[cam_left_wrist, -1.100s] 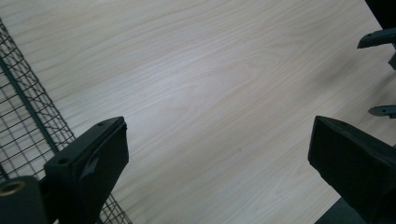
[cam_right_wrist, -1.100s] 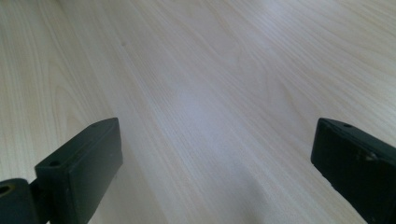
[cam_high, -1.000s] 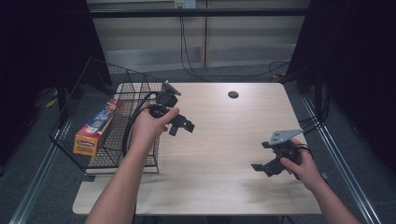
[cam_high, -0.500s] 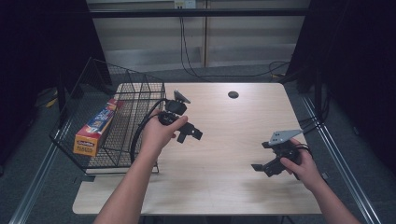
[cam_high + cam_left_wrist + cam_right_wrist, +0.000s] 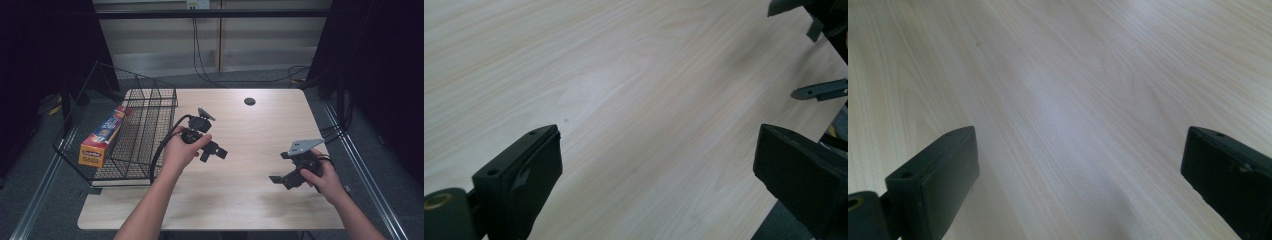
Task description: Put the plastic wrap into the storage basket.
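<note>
Both jaws are held spread, empty, over bare table (image 5: pixel 250 200): left gripper (image 5: pixel 214 151), right gripper (image 5: pixel 285 180). Box (image 5: pixel 102 137) sits in wire basket (image 5: pixel 150 102). Cable snagging on basket is judged possible.

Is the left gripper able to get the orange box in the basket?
Probably yes. The left gripper is open and holds nothing, with bare table between it and the wire basket. The orange box leans on the far wall, so it must come in over the rim.

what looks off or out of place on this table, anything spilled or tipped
Nothing is spilled. The wire basket overhangs the table's left edge, and the orange box leans against its outer side rather than sitting inside. Both claws are open and empty.
</note>
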A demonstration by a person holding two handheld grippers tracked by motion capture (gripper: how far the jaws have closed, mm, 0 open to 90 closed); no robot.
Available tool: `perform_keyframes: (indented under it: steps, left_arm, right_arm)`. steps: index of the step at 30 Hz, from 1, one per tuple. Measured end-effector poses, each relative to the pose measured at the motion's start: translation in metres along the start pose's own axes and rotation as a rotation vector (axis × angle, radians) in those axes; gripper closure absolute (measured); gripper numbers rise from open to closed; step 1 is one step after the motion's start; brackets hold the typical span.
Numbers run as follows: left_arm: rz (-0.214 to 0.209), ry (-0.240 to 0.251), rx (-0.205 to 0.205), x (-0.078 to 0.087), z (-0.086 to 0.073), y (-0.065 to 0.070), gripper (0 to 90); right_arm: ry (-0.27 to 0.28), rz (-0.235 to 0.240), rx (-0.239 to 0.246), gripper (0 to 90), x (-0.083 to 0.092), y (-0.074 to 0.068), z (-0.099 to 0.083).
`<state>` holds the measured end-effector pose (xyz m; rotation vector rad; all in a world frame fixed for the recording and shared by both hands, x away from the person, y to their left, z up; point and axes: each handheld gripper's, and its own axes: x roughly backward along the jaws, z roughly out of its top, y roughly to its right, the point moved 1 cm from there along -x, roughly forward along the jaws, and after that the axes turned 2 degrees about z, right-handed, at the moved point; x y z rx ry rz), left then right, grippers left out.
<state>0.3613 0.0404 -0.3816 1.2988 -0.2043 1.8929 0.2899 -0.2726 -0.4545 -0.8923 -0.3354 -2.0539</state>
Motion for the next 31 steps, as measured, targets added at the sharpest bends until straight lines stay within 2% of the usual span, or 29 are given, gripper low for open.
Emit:
perform_keyframes:
  steps: [2, 3, 5, 7, 11, 17, 22, 28, 30, 31]
  left_arm:
    - [-0.003, -0.019, -0.02, -0.003, -0.002, 0.001, 5.3]
    - [-0.003, -0.009, -0.006, -0.005, -0.003, 0.003, 5.3]
    - [-0.006, -0.02, -0.03, -0.008, -0.006, 0.003, 5.3]
    - [-0.005, -0.016, -0.02, -0.013, -0.009, 0.005, 5.3]
    - [-0.018, -0.031, -0.04, -0.02, -0.015, 0.007, 5.2]
    - [-0.028, -0.025, -0.035, -0.032, -0.024, 0.009, 5.2]
    - [-0.019, -0.024, -0.052, -0.04, -0.031, 0.009, 5.2]
    - [-0.035, -0.013, -0.046, -0.051, -0.04, 0.008, 5.2]
    - [-0.024, -0.01, -0.041, -0.053, -0.043, 0.008, 5.3]
    - [-0.019, -0.006, -0.053, -0.053, -0.045, 0.008, 5.3]
  right_arm:
    - [-0.001, -0.001, -0.005, 2.0, 0.0, 0.0, 0.0]
    - [0.001, 0.0, -0.003, 2.1, 0.0, 0.0, 0.0]
    - [-0.003, -0.004, -0.003, 2.0, 0.0, 0.0, -0.001]
    - [-0.002, 0.0, 0.0, 2.0, 0.0, 0.0, -0.001]
    - [-0.005, -0.003, 0.005, 2.0, -0.002, 0.0, -0.001]
    - [-0.009, -0.003, 0.012, 2.1, -0.004, -0.002, -0.002]
    - [-0.014, -0.011, 0.013, 2.1, -0.006, -0.003, -0.002]
    - [-0.018, -0.015, 0.02, 2.1, -0.008, -0.004, -0.002]
    - [-0.025, -0.013, 0.02, 2.1, -0.009, -0.004, -0.002]
    - [-0.028, -0.017, 0.021, 2.0, -0.011, -0.005, -0.003]
